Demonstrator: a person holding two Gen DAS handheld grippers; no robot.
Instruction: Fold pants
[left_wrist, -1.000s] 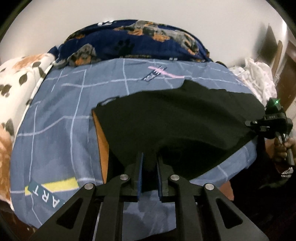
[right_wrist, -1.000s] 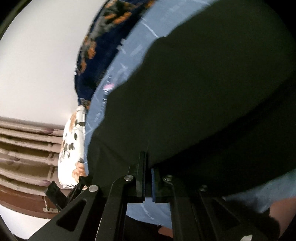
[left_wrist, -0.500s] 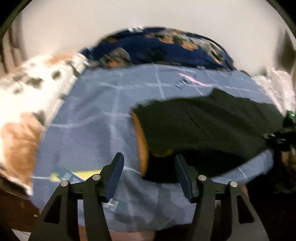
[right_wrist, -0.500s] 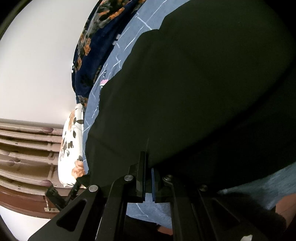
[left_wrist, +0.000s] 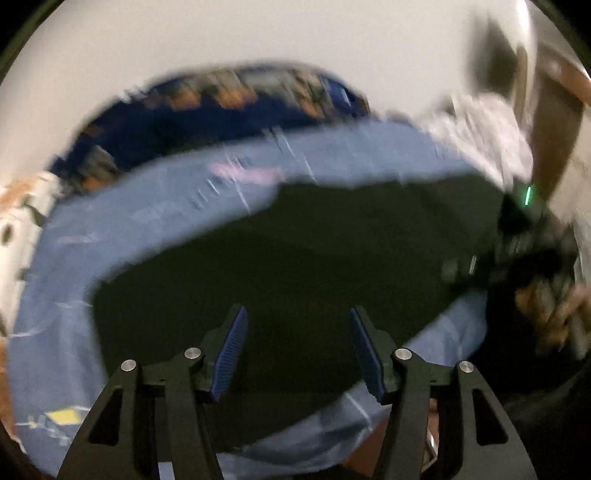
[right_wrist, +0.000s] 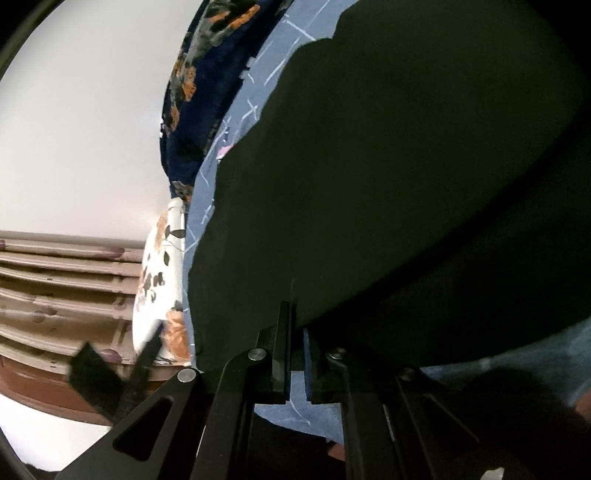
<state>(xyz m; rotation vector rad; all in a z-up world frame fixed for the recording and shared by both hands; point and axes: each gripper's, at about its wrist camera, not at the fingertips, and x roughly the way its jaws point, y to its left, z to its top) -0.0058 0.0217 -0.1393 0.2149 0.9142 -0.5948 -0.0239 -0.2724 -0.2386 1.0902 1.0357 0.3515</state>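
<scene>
The black pants (left_wrist: 314, 258) lie spread on the blue checked bed sheet (left_wrist: 110, 229). My left gripper (left_wrist: 295, 343) is open and empty, its blue pads over the near edge of the pants. The view is motion-blurred. My right gripper (right_wrist: 297, 332) is shut on the edge of the pants (right_wrist: 388, 166), and it shows at the right in the left wrist view (left_wrist: 480, 266), at the pants' right end. The left gripper shows at lower left in the right wrist view (right_wrist: 96, 380).
A dark blue dog-print blanket (left_wrist: 221, 110) lies along the wall at the back. A white floral pillow (right_wrist: 159, 295) sits by the wooden headboard (right_wrist: 55, 295). A white crumpled cloth (left_wrist: 480, 136) lies at the far right of the bed.
My left gripper let go of the pants, opened, and swung first left then back over them. The orange lining no longer shows. My right gripper kept its hold.
</scene>
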